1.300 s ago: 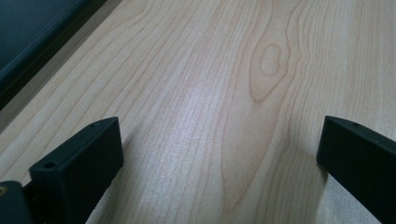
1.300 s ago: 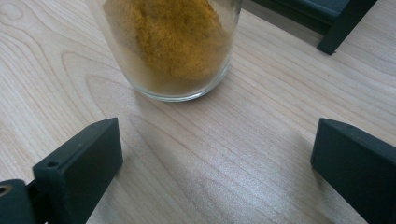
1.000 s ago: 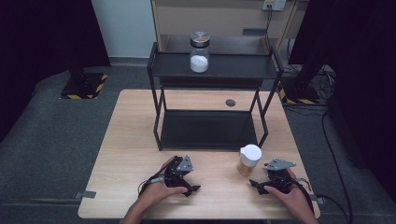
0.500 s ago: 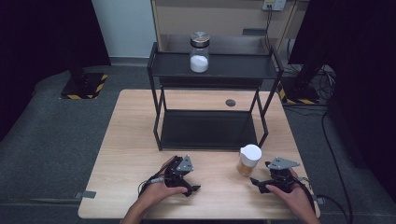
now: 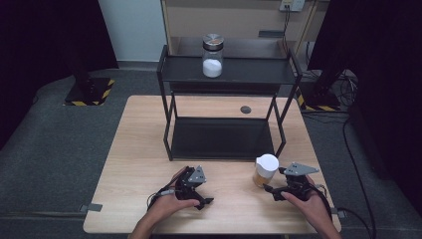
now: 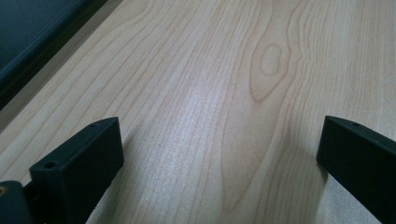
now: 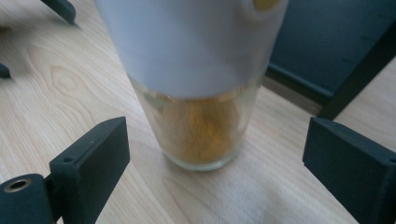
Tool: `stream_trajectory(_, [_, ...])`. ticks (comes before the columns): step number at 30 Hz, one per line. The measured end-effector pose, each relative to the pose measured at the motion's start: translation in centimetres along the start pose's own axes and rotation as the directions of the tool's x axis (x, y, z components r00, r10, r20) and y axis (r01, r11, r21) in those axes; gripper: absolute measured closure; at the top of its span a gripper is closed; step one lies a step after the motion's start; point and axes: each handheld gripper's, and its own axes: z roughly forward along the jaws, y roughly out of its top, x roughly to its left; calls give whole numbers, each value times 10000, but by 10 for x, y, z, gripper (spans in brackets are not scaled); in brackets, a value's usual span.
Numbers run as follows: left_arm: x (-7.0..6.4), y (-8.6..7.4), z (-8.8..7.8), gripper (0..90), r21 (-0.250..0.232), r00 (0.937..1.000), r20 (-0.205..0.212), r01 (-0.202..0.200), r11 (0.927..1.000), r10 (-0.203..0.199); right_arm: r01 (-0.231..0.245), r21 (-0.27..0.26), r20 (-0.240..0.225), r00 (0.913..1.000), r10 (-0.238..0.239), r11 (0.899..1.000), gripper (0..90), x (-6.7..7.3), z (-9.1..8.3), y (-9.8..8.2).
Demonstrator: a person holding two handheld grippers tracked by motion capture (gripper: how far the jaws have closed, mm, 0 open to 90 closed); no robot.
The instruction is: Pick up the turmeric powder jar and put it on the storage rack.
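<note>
A dark-curtained room with grey carpet surrounds the pale wooden worktop [image 5: 139,149] we look down on; a black two-tier metal shelf [image 5: 226,107] stands at its far half, its long axis running across the worktop from left to right. On the shelf's upper tier we see a glass jar [image 5: 212,56] with a metal lid, upright, part filled with white powder; a small dark disc [image 5: 245,109] lies on the worktop behind the lower tier.

Near the front right, just ahead of the shelf's right leg, stands a second jar [image 5: 265,170] with a white lid, upright, its long axis vertical, golden-brown contents in its lower part; in the right gripper view that jar [image 7: 201,98] rises between the two black jaws, which stand wide apart and clear of the glass; the right tongs [image 5: 271,189] are thus released, held low by the right hand [image 5: 311,206] just beside the jar and pointing left toward it.

At the front centre the left hand [image 5: 166,206] rests the left tongs [image 5: 204,198] on the worktop, pointing right; in the left gripper view the jaws are spread wide over bare wood grain, released.
</note>
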Motion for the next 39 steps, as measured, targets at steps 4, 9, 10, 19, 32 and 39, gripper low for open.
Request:
stream_trajectory(4, [0,0,0,0,1,10000,0,-3,10000,3,30,-186,-103,9999,-32,9998,88,-1,0,4])
stream_trajectory(9, [0,0,0,0,1,10000,1,-5,10000,5,-11,-372,-227,9997,2,9993,109,-2,2,8])
stream_trajectory(10, [0,0,0,0,1,10000,0,-4,10000,4,-60,-440,-281,9996,47,9990,113,-3,4,8])
stream_trajectory(19, [0,0,0,0,3,10000,-12,1,10000,-1,-29,-836,-358,9994,-1,9965,193,-1,12,14])
stream_trajectory(32, [0,0,0,0,1,10000,-16,7,10000,-7,439,-922,-135,9989,-454,9948,312,5,12,14])
stream_trajectory(39, [0,0,0,0,0,10000,-15,6,10000,-6,704,-903,-173,9972,-723,9934,312,5,12,15])
